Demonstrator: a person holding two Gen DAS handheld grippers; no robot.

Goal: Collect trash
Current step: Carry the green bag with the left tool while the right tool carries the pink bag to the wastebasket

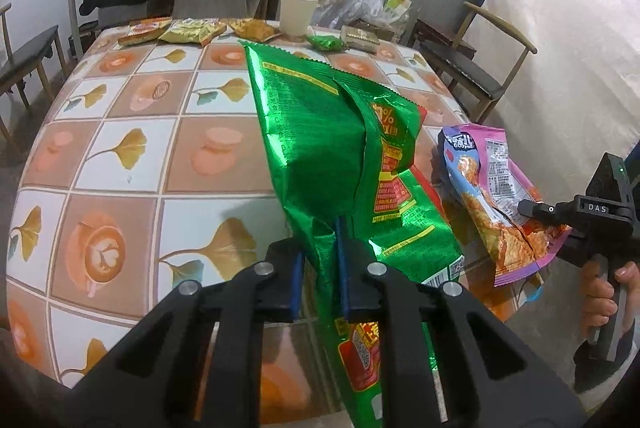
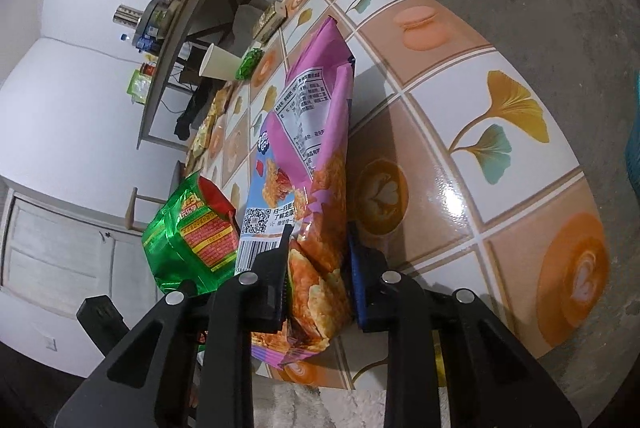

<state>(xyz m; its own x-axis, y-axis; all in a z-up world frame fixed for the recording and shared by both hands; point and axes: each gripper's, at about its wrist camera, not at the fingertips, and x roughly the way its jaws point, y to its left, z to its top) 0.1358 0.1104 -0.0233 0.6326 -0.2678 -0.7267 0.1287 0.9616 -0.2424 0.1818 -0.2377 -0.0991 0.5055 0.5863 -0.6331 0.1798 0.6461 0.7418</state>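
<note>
Here, far edge of patterned table [image 1: 120,155]: snack packets [image 1: 188,29], paper cup [image 1: 298,11] | left gripper [image 1: 318,268]: nearly closed, blue pads [image 1: 343,268] pinching green snack bag [image 1: 320,131], raised above tabletop | right gripper [image 2: 320,280]: narrowly parted, clamped on pink snack bag [image 2: 316,115] near table's edge, just beside green bag

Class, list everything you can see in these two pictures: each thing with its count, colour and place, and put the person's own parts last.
Green snack bag: one, green, in left gripper.
Pink snack bag: one, pink-blue, in right gripper.
Paper cup: one, white, table's far edge.
Flat snack packets: three, yellow-orange, left of cup.
Small green wrapper: one, beside cup.
Table: one, tiled pattern.
Chairs: two, wooden, either side.
Left gripper: black, shut.
Right gripper: black, shut.
Hand: one, on right gripper's handle.
</note>
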